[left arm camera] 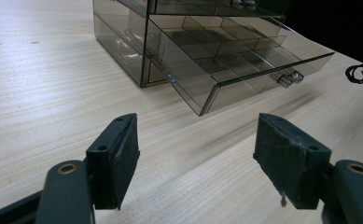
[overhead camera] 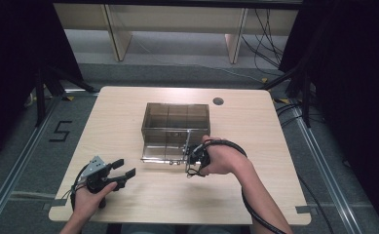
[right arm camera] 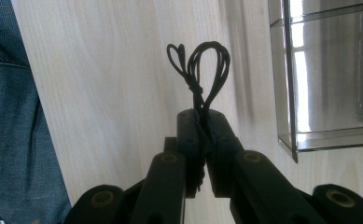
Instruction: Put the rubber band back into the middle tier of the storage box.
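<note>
A smoky clear drawer cabinet stands in the middle of the table, its lowest drawer pulled out toward me. The drawer has several empty compartments and a small clear knob. My right gripper hovers at the drawer's front right corner, shut on a knotted bundle of black cord whose loops stick out past the right gripper over the tabletop. My left gripper rests at the front left of the table, open, with only bare table between the left gripper pads.
The light wooden table has a round cable hole at the back right. Dark curtains and floor rails flank the table. A blue trouser leg shows below the table's front edge in the right gripper view.
</note>
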Demonstrator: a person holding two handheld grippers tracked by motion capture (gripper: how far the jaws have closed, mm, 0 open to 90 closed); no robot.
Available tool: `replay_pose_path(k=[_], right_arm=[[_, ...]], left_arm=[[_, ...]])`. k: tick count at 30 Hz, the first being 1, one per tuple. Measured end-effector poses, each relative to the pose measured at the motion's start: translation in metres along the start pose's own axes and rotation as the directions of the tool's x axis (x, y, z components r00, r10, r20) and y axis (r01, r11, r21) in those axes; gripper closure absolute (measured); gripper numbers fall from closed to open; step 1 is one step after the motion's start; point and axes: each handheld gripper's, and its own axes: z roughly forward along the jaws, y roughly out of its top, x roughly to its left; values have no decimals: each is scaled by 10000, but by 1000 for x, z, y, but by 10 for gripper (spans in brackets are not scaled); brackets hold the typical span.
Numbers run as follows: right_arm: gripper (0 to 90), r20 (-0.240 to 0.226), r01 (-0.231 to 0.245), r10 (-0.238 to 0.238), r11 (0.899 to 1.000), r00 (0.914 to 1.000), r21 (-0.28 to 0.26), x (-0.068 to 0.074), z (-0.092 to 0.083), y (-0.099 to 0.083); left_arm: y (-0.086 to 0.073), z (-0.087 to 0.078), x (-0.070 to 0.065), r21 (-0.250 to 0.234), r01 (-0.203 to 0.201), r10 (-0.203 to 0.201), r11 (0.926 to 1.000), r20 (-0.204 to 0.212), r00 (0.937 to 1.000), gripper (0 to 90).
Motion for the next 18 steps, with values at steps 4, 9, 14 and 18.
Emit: replay_pose_path(k=[4, 9, 14, 18], right_arm=[[860, 44, 130, -130, 9999, 9999, -100, -2, -2, 0], [860, 7, 112, -112, 9999, 9999, -33, -4, -5, 0], [860, 113, 203, -202, 9998, 9997, -65, -7, -9, -1], [859, 138, -19, 20, 10000, 9999, -94, -8, -11, -1]], left_arm=[[0, 0, 0, -2, -4, 4, 10000, 0, 10000, 301], [0, 0, 0, 1, -8, 8, 10000, -4, 10000, 301], [0, 0, 0, -3, 12, -12, 10000, 6, 10000, 301], [0, 0, 0, -4, 7, -7, 10000, -1, 10000, 301]])
